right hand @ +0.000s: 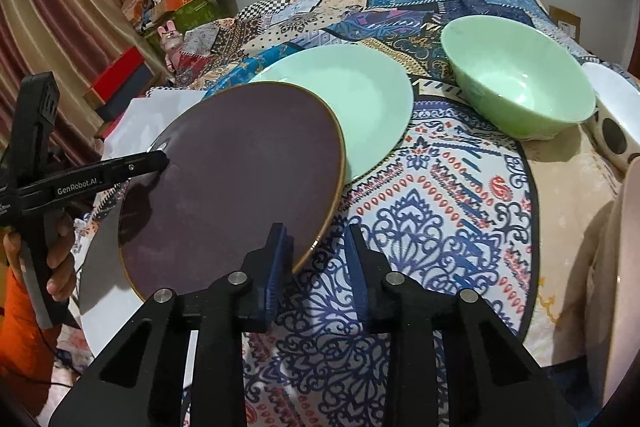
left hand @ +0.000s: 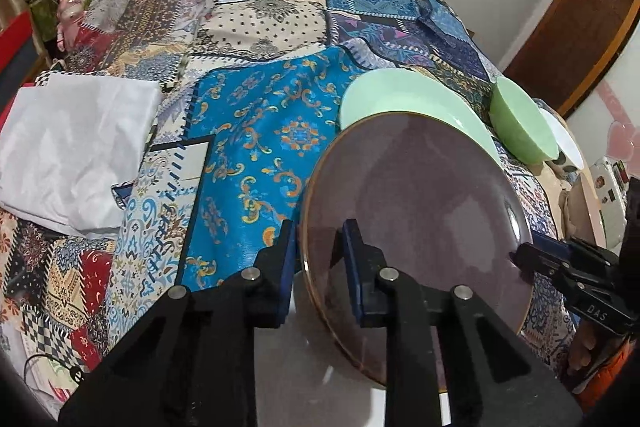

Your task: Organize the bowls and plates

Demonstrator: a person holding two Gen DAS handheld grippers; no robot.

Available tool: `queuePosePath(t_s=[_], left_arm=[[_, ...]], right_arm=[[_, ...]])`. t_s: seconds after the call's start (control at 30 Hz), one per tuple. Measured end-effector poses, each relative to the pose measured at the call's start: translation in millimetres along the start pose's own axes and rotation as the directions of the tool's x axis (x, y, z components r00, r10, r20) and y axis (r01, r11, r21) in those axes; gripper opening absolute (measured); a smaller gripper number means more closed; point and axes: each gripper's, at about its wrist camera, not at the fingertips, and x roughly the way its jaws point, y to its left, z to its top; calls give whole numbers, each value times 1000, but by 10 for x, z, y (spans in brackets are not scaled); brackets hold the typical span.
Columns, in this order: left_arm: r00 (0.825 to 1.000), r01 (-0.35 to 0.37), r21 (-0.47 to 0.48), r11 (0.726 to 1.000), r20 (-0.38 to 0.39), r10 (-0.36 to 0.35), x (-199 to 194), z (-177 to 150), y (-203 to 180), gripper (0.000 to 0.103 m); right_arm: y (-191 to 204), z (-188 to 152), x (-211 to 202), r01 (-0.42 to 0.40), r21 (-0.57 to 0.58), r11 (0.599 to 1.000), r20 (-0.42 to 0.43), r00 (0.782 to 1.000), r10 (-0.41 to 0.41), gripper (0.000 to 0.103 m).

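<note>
Two plates: one purple plate (right hand: 232,183) overlapping one mint-green plate (right hand: 348,107) just behind it; two bowls: one green bowl (right hand: 520,83) beside the green plate, one white spotted bowl (right hand: 616,115) just beyond that bowl; two grippers.

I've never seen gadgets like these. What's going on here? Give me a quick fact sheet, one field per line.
Setting: patchwork cloth covering a table
Held item: purple plate, tilted, lifted at one side
Left gripper: fingers straddle the plate's rim, one on each side
Right gripper: open beside the plate's opposite rim, not gripping it
Under the plate's far edge: pale green plate
Further right: green bowl, upright, empty
Far right edge: white dish, partly cut off
Left side: white folded cloth
</note>
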Motion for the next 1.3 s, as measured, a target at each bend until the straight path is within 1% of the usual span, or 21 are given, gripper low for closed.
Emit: queuePosePath(t_s=[0.1, 0.2, 0.3, 0.43, 0.67, 0.93, 1.3], left_arm=[[1000, 3, 5, 1000, -6, -2, 9, 8, -7, 23], [1000, 21, -7, 1000, -23, -21, 29, 36, 29, 23], [999, 27, 0, 1000, -34, -27, 45, 56, 29, 23], [1000, 0, 12, 1000, -31, 1, 21, 64, -29, 23], [999, 3, 6, 1000, -35, -2, -4, 7, -103, 23], [1000, -19, 7, 1000, -11, 19, -151, -53, -217, 23], [999, -35, 27, 999, 34, 34, -503, -141, -498, 23]], right_arm=[[24, 15, 39, -18, -7, 1000, -5, 1000, 18, 22], [19, 23, 53, -21, -5, 1000, 0, 1000, 21, 22], [-6, 31, 65, -37, 4, 999, -3, 999, 37, 22], [25, 31, 59, -22, -10, 1000, 5, 1000, 22, 21], [-19, 22, 9, 0, -13, 1000, 20, 1000, 0, 21], [-6, -3, -119, -1, -17, 1000, 43, 999, 2, 21], [-4, -75, -451, 0, -20, 1000, 97, 995, 2, 21]])
